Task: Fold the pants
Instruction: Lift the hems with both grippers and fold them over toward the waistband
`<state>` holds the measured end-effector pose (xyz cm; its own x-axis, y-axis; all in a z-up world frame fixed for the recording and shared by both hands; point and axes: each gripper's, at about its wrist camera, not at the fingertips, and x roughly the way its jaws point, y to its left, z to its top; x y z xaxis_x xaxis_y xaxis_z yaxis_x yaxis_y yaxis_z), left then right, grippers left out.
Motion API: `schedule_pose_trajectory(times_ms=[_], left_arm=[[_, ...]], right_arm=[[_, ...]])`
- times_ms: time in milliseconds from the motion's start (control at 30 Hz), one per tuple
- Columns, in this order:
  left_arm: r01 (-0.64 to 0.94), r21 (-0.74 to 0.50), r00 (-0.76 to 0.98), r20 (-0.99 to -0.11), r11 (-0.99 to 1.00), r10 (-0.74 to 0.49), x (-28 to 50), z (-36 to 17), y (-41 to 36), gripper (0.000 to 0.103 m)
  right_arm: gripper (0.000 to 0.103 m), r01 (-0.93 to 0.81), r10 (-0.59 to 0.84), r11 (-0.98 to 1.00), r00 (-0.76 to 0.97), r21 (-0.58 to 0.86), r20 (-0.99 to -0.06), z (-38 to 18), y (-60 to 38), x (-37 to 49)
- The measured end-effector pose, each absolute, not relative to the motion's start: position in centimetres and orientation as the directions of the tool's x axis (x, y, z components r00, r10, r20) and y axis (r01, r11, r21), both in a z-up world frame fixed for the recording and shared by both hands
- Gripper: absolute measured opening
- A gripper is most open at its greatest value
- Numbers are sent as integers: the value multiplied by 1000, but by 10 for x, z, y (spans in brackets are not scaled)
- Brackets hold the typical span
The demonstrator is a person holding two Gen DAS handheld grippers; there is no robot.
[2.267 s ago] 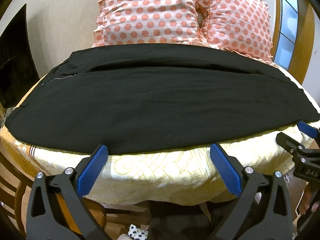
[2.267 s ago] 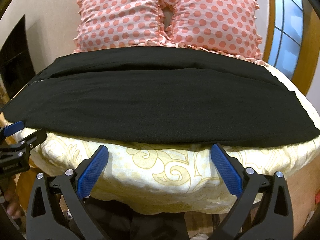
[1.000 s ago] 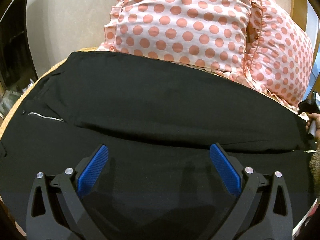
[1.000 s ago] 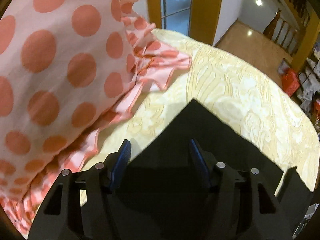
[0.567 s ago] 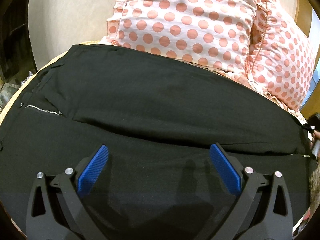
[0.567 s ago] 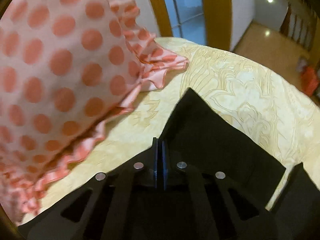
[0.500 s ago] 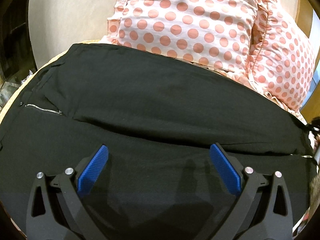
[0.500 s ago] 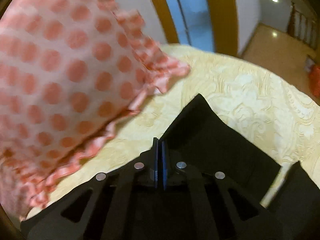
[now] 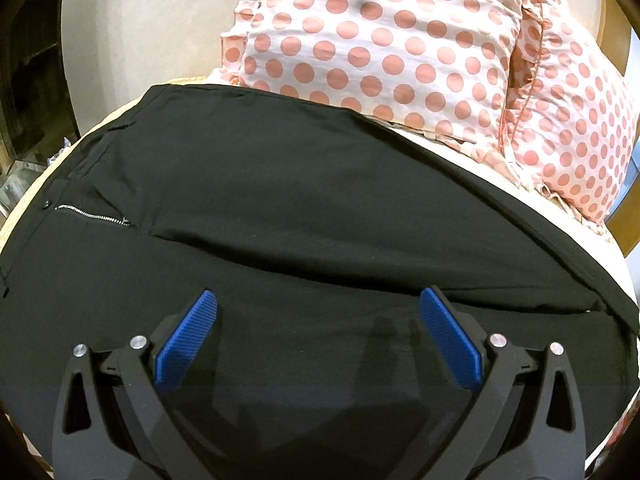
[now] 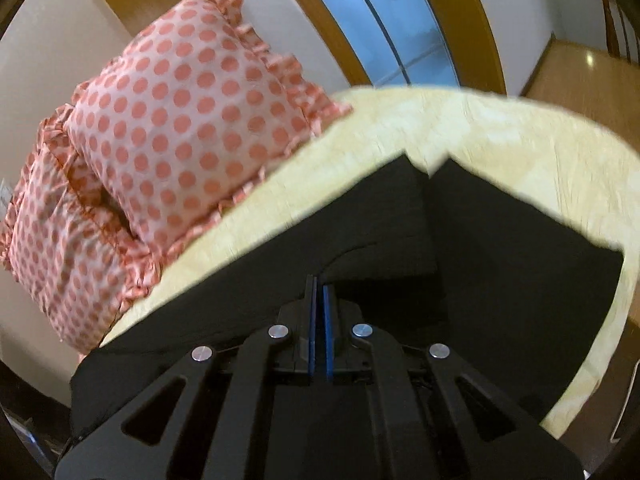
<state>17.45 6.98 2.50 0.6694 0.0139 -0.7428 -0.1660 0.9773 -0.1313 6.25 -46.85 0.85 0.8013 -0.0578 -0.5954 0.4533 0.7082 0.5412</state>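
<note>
The black pants (image 9: pixel 304 200) lie spread across a yellow patterned bedspread (image 10: pixel 500 128), in front of two pink polka-dot pillows (image 9: pixel 400 40). The left wrist view shows the waist end at the left, with a silver zipper (image 9: pixel 92 214) and a small button, and a long fold line running across the cloth toward the right. There the left gripper (image 9: pixel 318 320) hangs over the near part of the pants with its blue pads (image 9: pixel 186 340) spread wide, grasping nothing. The right wrist view shows what the other cannot: the leg ends of the pants (image 10: pixel 520 240), two dark corners meeting at a notch against the bedspread (the picture is somewhat blurred). Here the right gripper (image 10: pixel 318 300) is clenched, its blue pads pressed together on a raised edge of the black cloth. Behind the bed stand a wood-framed window (image 10: pixel 384 32) and a wooden floor at the far right
</note>
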Motion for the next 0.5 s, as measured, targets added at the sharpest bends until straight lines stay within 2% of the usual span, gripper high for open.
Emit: schedule_pose_trajectory(times_ms=[100,167,200,233,300,367,433,500], left_arm=[[-170,-126,669,-743,977,21,175,25,70,101],[-175,-127,668,-744,976,22,175,25,71,101],[-177,-128,667,-745,976,23,175,24,72,101],[-177,-128,665,-746,976,23,176,24,72,101],[-174,-125,665,-747,977,23,176,24,71,101],[-168,-124,664,-747,978,19,176,24,70,101],[-161,-129,665,-747,978,11,176,24,70,101],[-152,-141,666,-746,978,-4,177,24,71,101]], right_arm=[[8,457,4,638,802,619,-597,-5,-478,59],[23,450,55,584,809,675,-586,-12,-485,61],[44,445,62,574,814,688,-578,-15,-486,60],[53,435,66,558,826,707,-560,-16,-488,59],[52,428,56,551,838,717,-543,-17,-490,57],[46,436,36,546,841,715,-540,-17,-491,58],[24,442,40,532,839,722,-543,-21,-493,62],[8,430,69,509,843,746,-533,-27,-496,68]])
